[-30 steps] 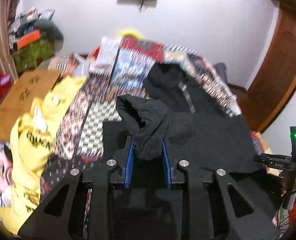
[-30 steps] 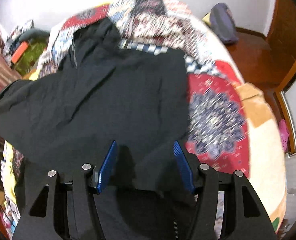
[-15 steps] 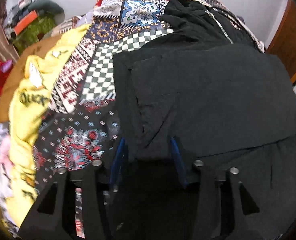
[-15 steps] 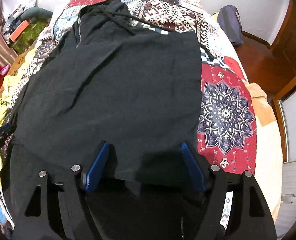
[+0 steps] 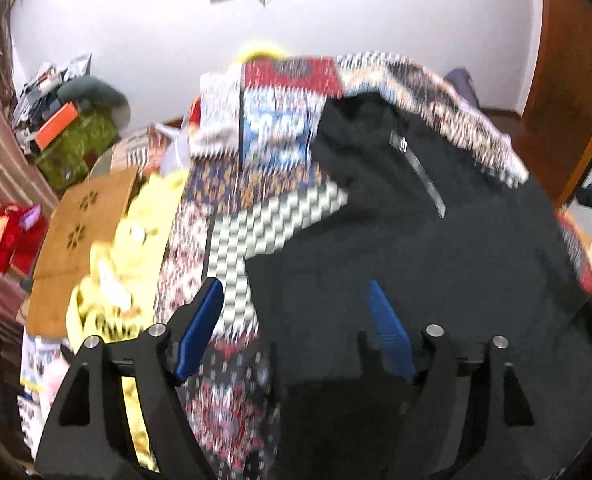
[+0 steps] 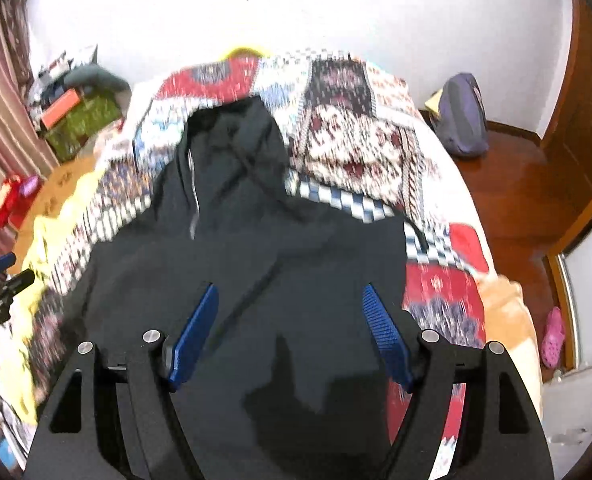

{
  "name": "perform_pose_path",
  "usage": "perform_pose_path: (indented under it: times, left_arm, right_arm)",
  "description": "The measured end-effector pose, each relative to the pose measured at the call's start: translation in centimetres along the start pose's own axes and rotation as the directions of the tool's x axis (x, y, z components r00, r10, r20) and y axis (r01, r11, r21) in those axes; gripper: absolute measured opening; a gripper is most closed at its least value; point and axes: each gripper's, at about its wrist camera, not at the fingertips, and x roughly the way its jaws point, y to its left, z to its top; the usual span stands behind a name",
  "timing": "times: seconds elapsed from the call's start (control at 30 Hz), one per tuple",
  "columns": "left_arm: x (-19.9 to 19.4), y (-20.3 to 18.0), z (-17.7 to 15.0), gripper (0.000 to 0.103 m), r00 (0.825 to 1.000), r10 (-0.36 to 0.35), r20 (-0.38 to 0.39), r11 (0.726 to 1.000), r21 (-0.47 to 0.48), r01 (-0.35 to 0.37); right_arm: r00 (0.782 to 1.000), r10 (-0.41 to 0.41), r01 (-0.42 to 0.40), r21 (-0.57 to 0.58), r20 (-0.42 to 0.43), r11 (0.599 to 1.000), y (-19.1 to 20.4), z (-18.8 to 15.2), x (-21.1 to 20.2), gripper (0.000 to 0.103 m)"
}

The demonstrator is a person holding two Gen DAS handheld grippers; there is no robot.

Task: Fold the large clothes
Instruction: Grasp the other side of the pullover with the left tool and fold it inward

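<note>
1. Bed with patchwork quilt (image 6: 360, 148): it fills the middle of both views and serves as the working surface. The pattern is busy, in red, white, blue and checkered patches. The far end runs up to a white wall (image 6: 336, 12).

2. Black hooded garment (image 6: 255, 264): it lies spread on the quilt with the hood toward the wall, the zip (image 5: 424, 176) visible and a drawcord across the hood area. The body appears already doubled over itself. Both views are motion-blurred, so I cannot confirm the crease lines.

3. Left gripper (image 5: 296, 320): the blue pads are wide apart and hold nothing. It hovers over the garment's left edge, where black cloth meets checkered quilt.

4. Right gripper (image 6: 289, 324): the pads are likewise wide apart and empty, above the lower middle of the garment.

5. Judgement on the step in hand: a fold looks just laid, and the next grasp is not yet begun. To do it well, take matching points at the two edges, pinch through all layers, lift evenly and keep the edges parallel. The cloth is limp and will sag or slip if it is caught shallowly.

6. Yellow garment (image 5: 123, 248): it lies crumpled at the bed's left side, apart from the black one.

7. Room: cardboard sheet (image 5: 83, 236) beside the bed, cluttered shelf (image 5: 67, 120) in the left corner, wooden floor (image 6: 516, 184) with a purple bag (image 6: 462, 120) by the wall, and a pink sandal (image 6: 554, 336) near the doorway.
</note>
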Motion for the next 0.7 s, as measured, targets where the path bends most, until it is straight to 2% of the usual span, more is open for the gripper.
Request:
perform_pose_path:
  times: [0.07,0.17,0.27,0.43,0.7]
  left_arm:
    - [0.5,0.0,2.1,0.083,0.999,-0.029,0.027,0.999,-0.014,0.03]
    - [1.7,-0.1,4.9,0.084,0.997,-0.047,0.058,0.998,-0.035,0.049]
    - [4.3,-0.3,7.6,0.084,0.997,-0.055,0.048,0.997,-0.052,0.058]
    - [9.5,-0.3,11.3,0.084,0.993,-0.12,0.008,0.987,-0.103,0.12]
    - [17.5,-1.7,14.1,0.083,0.98,-0.195,-0.029,0.97,-0.152,0.188]
  right_arm:
    - [1.0,0.013,-0.013,0.012,0.026,1.0,0.2,1.5,0.3,0.071]
    - [0.998,0.025,-0.026,0.029,0.05,0.999,0.4,3.7,1.1,0.071]
    - [0.998,0.032,-0.035,0.04,0.059,0.999,0.6,5.7,2.6,0.071]
    - [0.999,0.03,-0.032,0.037,0.037,0.999,1.1,9.0,6.5,0.071]
    - [0.997,0.067,-0.065,0.069,-0.04,0.996,1.4,12.9,14.6,0.071]
